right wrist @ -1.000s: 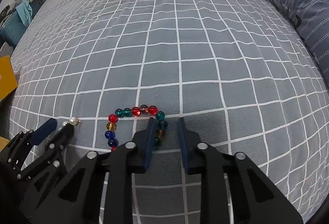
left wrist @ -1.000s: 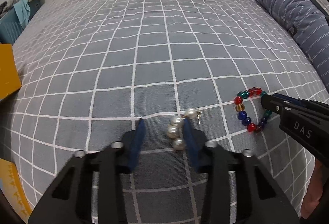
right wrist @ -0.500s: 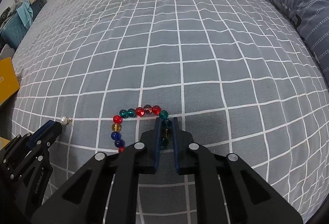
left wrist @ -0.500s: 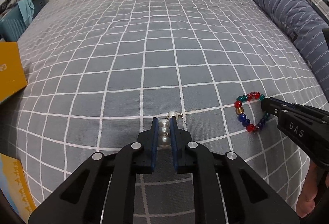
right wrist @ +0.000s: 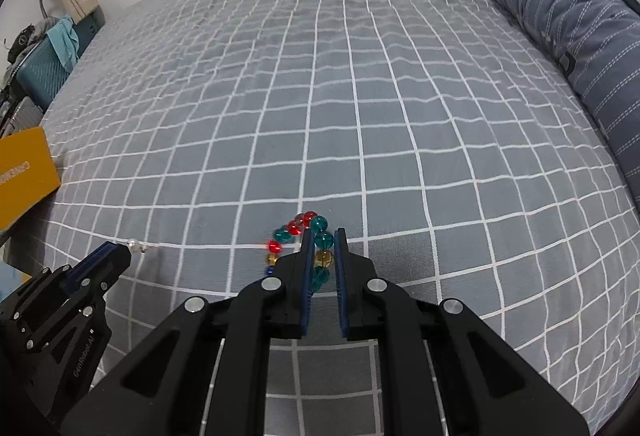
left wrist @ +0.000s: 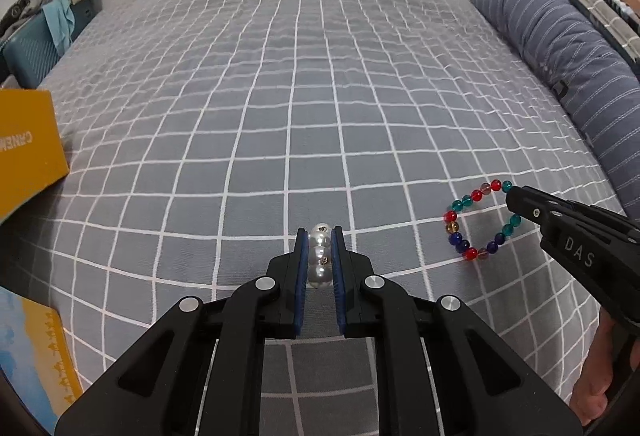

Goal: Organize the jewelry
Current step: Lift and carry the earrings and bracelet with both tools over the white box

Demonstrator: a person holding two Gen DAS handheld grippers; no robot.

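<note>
My left gripper (left wrist: 319,236) is shut on a short string of white pearls (left wrist: 320,256), held between its blue pads just above the grey checked bedspread (left wrist: 300,95). A bracelet of red, teal, blue and amber beads (left wrist: 478,220) hangs as a loop from my right gripper (right wrist: 323,236), which is shut on its teal and amber beads (right wrist: 323,256). In the left wrist view the right gripper (left wrist: 516,197) comes in from the right, gripping the loop's far side. In the right wrist view the left gripper (right wrist: 120,250) shows at lower left with one pearl (right wrist: 134,245) sticking out.
A yellow box (left wrist: 24,155) lies at the bed's left edge, with a blue and yellow book (left wrist: 36,352) nearer. A striped blue pillow (left wrist: 560,47) runs along the right side. A teal case (right wrist: 36,75) stands beyond the bed at far left.
Both grippers closed, the left on the pearls and the right on the bead bracelet, then rose with them off the bedspread.
</note>
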